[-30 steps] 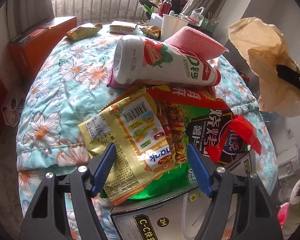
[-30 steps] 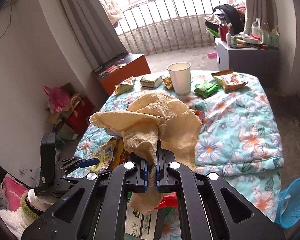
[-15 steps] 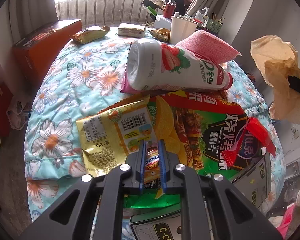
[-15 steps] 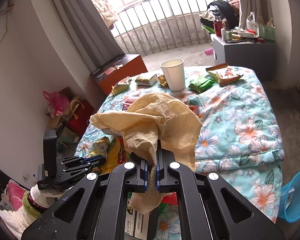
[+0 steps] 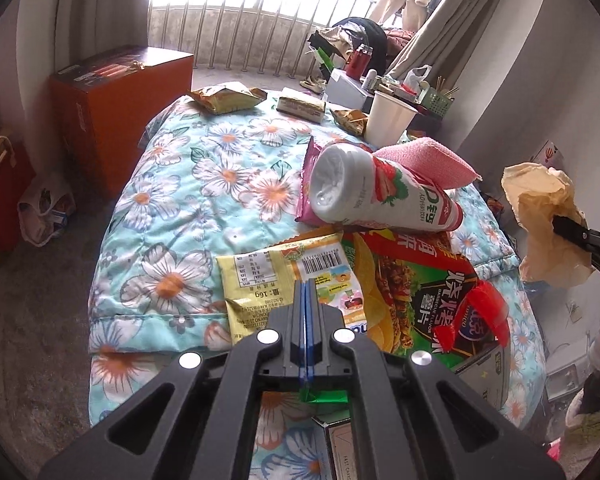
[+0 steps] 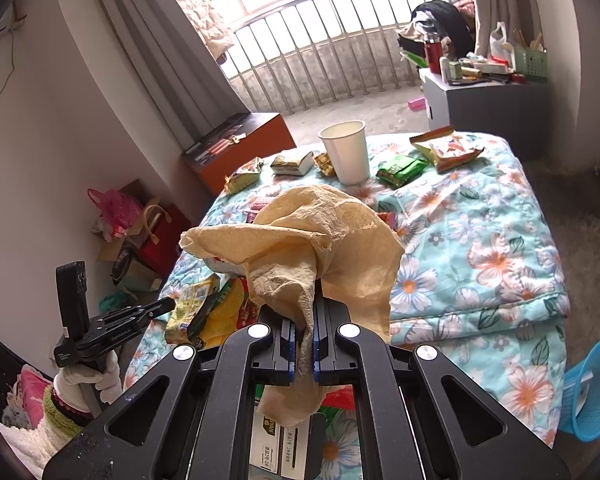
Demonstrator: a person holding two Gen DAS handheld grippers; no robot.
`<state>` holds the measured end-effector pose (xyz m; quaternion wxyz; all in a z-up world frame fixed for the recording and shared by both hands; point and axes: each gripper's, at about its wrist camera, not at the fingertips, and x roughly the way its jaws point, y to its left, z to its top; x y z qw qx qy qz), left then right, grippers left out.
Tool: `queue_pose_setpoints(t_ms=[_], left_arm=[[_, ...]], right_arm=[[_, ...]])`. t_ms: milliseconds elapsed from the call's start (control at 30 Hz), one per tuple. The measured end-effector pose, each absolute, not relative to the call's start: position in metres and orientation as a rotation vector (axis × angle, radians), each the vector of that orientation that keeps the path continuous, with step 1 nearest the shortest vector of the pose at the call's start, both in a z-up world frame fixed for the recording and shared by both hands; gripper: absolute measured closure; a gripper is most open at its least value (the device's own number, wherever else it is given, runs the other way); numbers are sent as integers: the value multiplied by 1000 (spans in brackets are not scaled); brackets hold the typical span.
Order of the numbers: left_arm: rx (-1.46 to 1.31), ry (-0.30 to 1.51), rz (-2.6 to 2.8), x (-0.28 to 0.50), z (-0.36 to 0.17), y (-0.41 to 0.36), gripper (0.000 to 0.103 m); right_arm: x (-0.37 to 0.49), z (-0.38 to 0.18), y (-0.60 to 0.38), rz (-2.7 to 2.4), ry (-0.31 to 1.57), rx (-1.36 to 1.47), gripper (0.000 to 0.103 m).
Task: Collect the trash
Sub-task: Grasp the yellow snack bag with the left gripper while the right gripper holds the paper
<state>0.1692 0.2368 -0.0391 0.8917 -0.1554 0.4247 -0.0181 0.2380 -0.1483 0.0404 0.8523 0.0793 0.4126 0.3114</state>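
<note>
My left gripper (image 5: 305, 292) is shut on the near edge of a yellow snack wrapper (image 5: 260, 280) that lies on the floral quilt (image 5: 172, 208). A green chip bag (image 5: 420, 300) and a white strawberry drink bottle (image 5: 380, 200) lie just beyond it. My right gripper (image 6: 305, 320) is shut on a crumpled tan paper napkin (image 6: 300, 240), held in the air over the bed's near edge. The napkin also shows in the left wrist view (image 5: 544, 216). The left gripper shows in the right wrist view (image 6: 156, 308).
A white paper cup (image 6: 346, 152), several snack packets (image 6: 400, 168) and a pink sponge cloth (image 5: 424, 160) lie on the quilt. A blue basket (image 6: 592, 388) stands on the floor at right. An orange cabinet (image 5: 120, 112) stands left of the bed. Flat boxes (image 6: 280, 440) lie at the near edge.
My left gripper has closed from wide open onto the yellow wrapper and drawn back. My right gripper still holds the napkin and has pulled back slightly.
</note>
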Motion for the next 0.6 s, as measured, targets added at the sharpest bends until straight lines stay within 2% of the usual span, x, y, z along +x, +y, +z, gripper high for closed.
queue_pose_setpoints(t_ms=[67,200,267,300,367,600], left_arm=[[-353,896,-36,164,-43,244,81],[-403,923,-61,150,-54,253,71],[-413,952,-87,146,-57,251,51],[-405,954,-101,144,-58,248,48],[-362,953,-111,143,-56,239,32],[-239,994,-111,164,-60,214,19]], right_arm=[[238,40,-148,655,871,167,99],[238,38,-148,653,880,164,99],[239,36,-146,654,885,164,99],[239,36,-146,654,887,164,99],[241,34,-143,659,892,167,99],[240,31,-135,671,898,157,98]])
